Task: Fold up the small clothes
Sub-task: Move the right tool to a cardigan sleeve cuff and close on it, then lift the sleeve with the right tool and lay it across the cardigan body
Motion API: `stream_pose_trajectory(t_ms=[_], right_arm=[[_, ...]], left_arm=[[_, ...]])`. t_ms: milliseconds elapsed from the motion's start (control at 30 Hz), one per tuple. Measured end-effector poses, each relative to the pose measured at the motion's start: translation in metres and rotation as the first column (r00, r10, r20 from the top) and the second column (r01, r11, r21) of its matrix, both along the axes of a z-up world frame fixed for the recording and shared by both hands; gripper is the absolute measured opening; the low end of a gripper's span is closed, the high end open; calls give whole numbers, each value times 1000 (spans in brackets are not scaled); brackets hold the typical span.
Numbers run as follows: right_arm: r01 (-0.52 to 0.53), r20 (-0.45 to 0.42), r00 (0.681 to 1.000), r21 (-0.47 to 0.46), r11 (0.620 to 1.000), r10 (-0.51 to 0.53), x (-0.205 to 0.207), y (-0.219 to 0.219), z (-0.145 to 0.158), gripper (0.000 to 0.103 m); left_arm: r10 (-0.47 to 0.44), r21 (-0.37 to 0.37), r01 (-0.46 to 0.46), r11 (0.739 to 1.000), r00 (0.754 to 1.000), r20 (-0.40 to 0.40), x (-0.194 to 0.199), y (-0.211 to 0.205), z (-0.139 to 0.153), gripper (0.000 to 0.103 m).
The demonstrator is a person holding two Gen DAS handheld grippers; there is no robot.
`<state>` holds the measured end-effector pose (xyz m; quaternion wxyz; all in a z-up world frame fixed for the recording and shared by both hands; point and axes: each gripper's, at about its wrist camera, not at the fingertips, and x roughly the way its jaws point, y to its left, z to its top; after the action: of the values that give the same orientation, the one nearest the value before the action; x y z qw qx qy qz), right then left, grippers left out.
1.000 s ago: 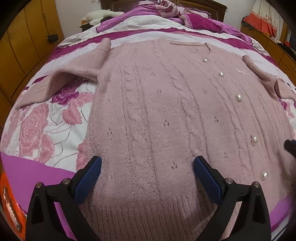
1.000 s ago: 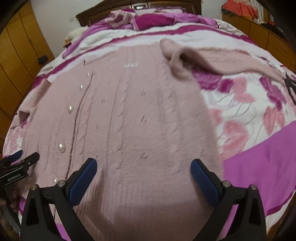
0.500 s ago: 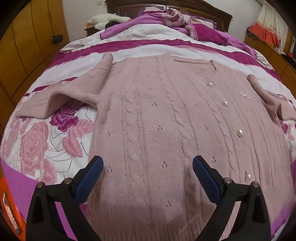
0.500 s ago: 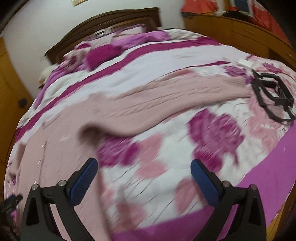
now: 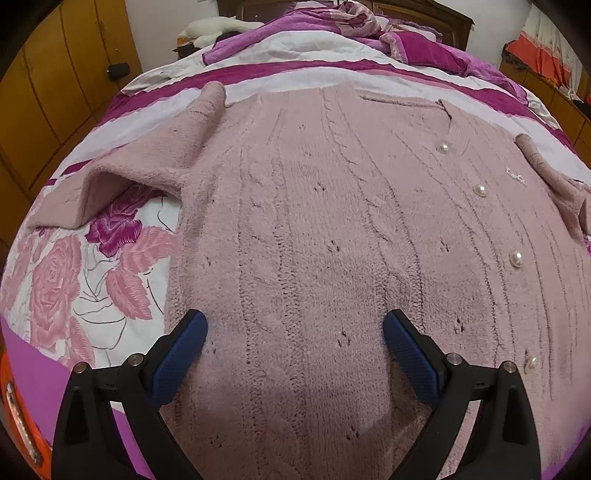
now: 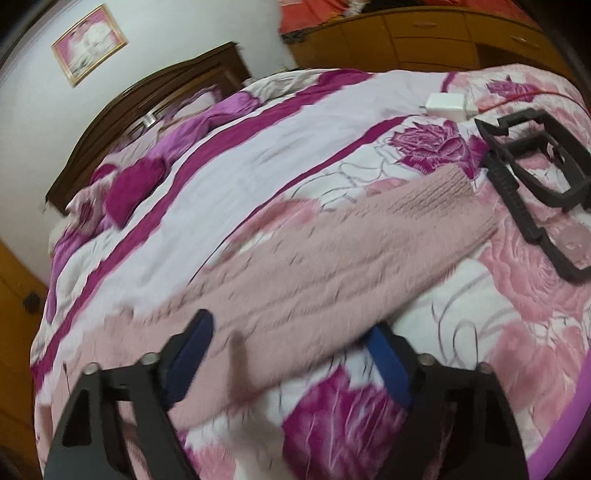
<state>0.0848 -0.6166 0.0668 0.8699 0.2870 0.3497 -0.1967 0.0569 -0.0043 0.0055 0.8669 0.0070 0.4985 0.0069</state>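
A pink cable-knit cardigan (image 5: pixel 332 221) with pearl buttons (image 5: pixel 480 190) lies spread flat, front up, on the flowered bedspread (image 5: pixel 55 277). One sleeve (image 5: pixel 147 166) bends out to the left. My left gripper (image 5: pixel 293 321) hovers open over the cardigan's lower body with nothing between its pads. In the blurred right wrist view the other sleeve (image 6: pixel 351 251) stretches across the bed. My right gripper (image 6: pixel 290 328) straddles that sleeve near its shoulder end. Its jaws are closing with the knit between them, and no firm pinch shows.
A black plastic frame (image 6: pixel 535 177) and a white charger (image 6: pixel 445 105) lie past the sleeve's cuff. Crumpled purple bedding (image 5: pixel 369 29) is heaped by the dark headboard (image 6: pixel 147 107). Wooden wardrobes (image 5: pixel 55 74) stand along the left side, and an orange object (image 5: pixel 18 424) shows at the bed's near corner.
My right gripper has swung from the cardigan's body out to its sleeve, rolled, and narrowed its jaws. The left gripper has drifted slightly across the cardigan and stays open.
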Motion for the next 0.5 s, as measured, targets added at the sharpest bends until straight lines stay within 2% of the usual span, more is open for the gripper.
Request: stream_pose_trajectory(t_ms=[33,100,167,333,500], right_arm=[[7,-3,1000,-5,1000,-7,2,-2,0,43],[1,-18,1000,-18,1000,-1,8,-9,2,6],[-15,19,1000,-15,1000,15,6,-17,11,6],[47,49,998,-168,985,-39,-10,-25,48,5],[97,33,995,-157,983,-93,-19,-50,58,6]], left_arm=[[3,-5,-3,1000,1000,-2,0,1,-1,80],[6,-12,-6,1000,1000,-3,1,2,-2,80],[5,-11,-5,1000,1000,-1,1,2,-3,81],[2,-12,-2,1000,1000,9,-1,2,-2,81],[2,-15,-2,1000,1000,11,-3,2,-1,81]])
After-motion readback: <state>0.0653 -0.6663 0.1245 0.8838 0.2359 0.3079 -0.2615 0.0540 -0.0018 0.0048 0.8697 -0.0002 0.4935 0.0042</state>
